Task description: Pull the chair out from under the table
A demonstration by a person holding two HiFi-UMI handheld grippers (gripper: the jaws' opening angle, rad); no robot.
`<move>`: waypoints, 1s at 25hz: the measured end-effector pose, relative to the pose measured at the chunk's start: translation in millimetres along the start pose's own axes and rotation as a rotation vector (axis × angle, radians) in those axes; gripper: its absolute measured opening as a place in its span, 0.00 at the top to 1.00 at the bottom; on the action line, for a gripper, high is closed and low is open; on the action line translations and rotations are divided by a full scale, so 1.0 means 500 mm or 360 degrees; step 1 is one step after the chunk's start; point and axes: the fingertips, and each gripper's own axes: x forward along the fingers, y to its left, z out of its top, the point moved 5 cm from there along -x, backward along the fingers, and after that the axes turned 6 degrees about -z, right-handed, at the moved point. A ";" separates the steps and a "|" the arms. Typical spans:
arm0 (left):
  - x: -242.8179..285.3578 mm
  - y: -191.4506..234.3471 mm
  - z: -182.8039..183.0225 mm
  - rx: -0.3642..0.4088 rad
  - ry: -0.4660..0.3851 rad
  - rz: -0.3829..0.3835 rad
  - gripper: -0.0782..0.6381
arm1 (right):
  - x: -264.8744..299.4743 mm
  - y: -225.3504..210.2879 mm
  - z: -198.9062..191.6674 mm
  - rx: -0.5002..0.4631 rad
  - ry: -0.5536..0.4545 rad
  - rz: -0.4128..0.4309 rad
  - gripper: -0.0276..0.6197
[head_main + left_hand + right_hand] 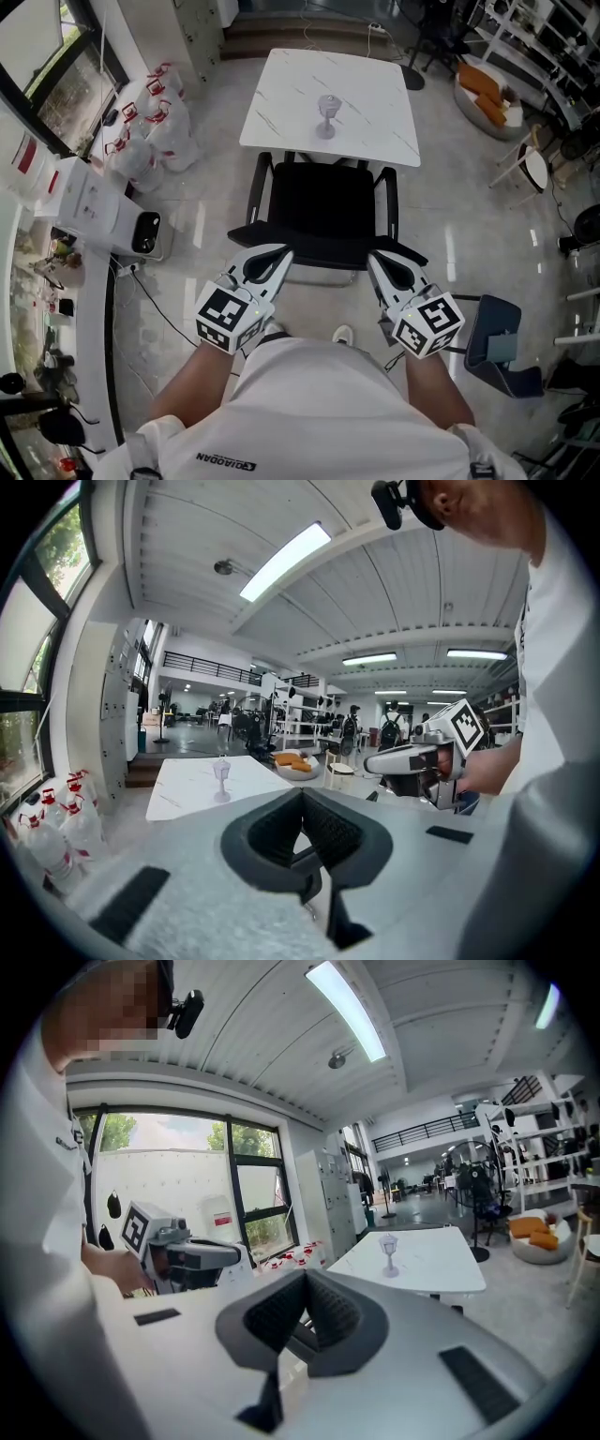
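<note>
The left hand-held gripper reaches forward, jaws closed together, its tip at the left corner of the black chair backrest. The right hand-held gripper, likewise closed, meets the right corner. White bags stand at the left on the glossy floor. The chair's front sits at the near edge of the white marbled desk, which carries a clear goblet.

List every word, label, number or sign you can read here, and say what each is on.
"QIAODAN": on the person's white shirt, upside down in the head view.
Red markings on the white containers by the window: too small to read.
Red-and-white sign on the window: too blurred to read.
</note>
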 end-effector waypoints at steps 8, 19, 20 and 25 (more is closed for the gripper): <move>-0.002 0.002 -0.001 0.0010 0.0034 -0.0011 0.85 | -0.004 0.002 -0.003 0.0021 0.0005 -0.0029 0.94; 0.022 -0.006 0.003 0.0066 0.0044 -0.0048 0.82 | -0.016 -0.012 -0.014 0.0036 -0.0009 -0.0052 0.89; 0.023 -0.007 0.003 0.0072 0.0043 -0.0050 0.81 | -0.017 -0.013 -0.014 0.0035 -0.0012 -0.0051 0.88; 0.027 -0.005 0.009 0.0120 0.0071 -0.0026 0.76 | -0.017 -0.015 -0.009 0.0024 -0.0023 -0.0061 0.84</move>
